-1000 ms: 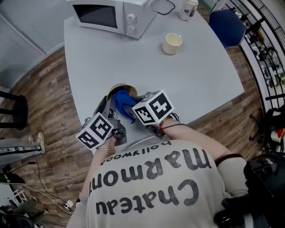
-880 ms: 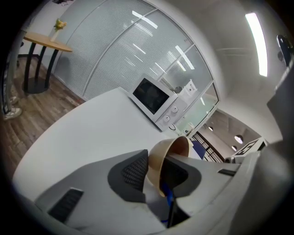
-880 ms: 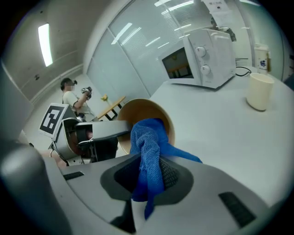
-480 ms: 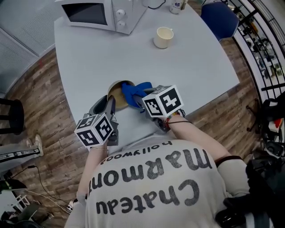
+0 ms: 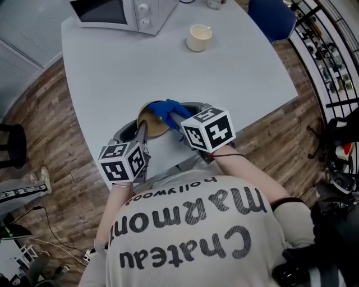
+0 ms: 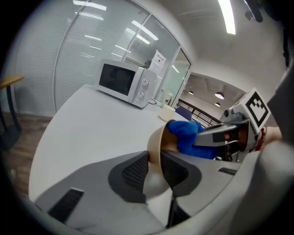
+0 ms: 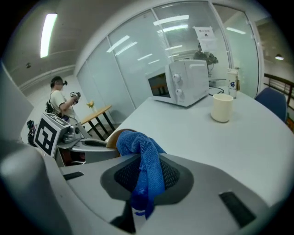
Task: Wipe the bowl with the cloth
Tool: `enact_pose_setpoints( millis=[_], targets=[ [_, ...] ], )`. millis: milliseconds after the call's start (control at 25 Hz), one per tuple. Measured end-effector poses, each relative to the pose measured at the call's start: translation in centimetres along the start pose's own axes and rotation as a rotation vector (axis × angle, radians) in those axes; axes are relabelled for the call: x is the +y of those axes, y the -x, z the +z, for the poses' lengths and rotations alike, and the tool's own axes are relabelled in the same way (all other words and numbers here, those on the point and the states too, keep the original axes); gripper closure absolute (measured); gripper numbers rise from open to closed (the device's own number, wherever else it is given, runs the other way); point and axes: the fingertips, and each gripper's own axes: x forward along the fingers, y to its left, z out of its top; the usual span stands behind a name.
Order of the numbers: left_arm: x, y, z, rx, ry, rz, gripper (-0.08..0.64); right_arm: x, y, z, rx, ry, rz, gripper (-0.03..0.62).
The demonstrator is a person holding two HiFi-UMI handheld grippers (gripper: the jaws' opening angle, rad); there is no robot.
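Seen from above, a person stands at the near edge of a pale grey table (image 5: 112,73), a gripper in each hand.

At left, the left gripper (image 6: 155,165) has its jaws narrowed onto the rim of a tan bowl (image 5: 150,120), one pad inside the wall and one outside. The bowl is tipped on edge, its opening facing right, just over the table's near edge.

To its right, a blue cloth (image 7: 142,151) bunches into the bowl's mouth, touching the inside. The right gripper (image 7: 144,172) has its jaws closed on a fold of that cloth, with a tail hanging below the pads.

Likely trouble: the bowl is held only by a thin pinch on its rim. A hard push from the cloth could lever the bowl round in the pads or out of them, and it is close enough to the edge to fall to the floor. The cloth may also drag free if it catches on the rim.

Further back on the table, well apart from the work, stand a white microwave (image 5: 120,10) at left and a cream cup (image 5: 198,38) to its right. A blue chair (image 5: 272,14) sits beyond the far right corner. Nothing lies between the grippers and the bowl; the only crowding is the two grippers working close together.
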Motion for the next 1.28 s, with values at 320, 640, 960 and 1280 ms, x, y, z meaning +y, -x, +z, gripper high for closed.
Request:
enact_pose_setpoints(
  millis=[320,640,960,1280],
  targets=[
    [0.3,0.5,-1.0,-0.059,0.374,-0.015,0.540,2.3,3.6,6.0,-0.350,-0.120,0.258,0.528],
    [1.2,-1.0,-3.9,-0.018,0.641,0.188,0.541,-5.5,11.2,4.9,-0.512,-0.254,0.231,0.528],
    [0.3,-4.3,-5.6,-0.023,0.972,0.219,0.474,-15.2,17.9,-3.0,-0.472,-0.366,0.060,0.528],
    [1.6,-5.1,-4.2,-0.200,1.084,0.189,0.435,-18.5,21.2,-5.5,-0.442,-0.379,0.022,0.528]
  ],
)
